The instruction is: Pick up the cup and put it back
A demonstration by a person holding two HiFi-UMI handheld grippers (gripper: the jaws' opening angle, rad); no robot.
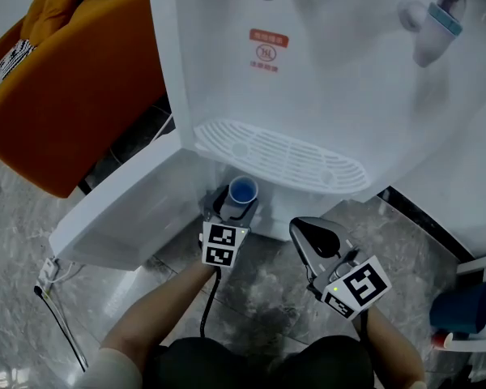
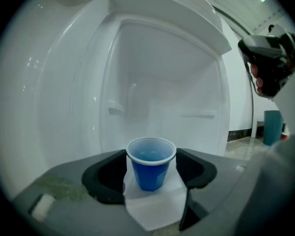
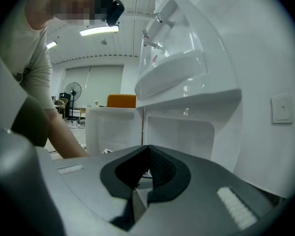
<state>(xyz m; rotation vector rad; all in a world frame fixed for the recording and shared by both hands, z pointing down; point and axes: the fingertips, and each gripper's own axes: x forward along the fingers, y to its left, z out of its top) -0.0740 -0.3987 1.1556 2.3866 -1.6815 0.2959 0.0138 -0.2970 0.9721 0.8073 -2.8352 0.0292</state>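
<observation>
Plastic blue cup (image 2: 150,173) judged light, crushable; to be gripped gently mid-wall. Left gripper (image 2: 151,163) jaws being closed around it; right gripper (image 3: 147,151) jaws pressed together, empty.

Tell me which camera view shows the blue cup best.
The left gripper view: the blue cup stands whole, upright, between the left gripper's closing jaws. The head view shows only its rim from above; the right gripper view, nothing.
</observation>
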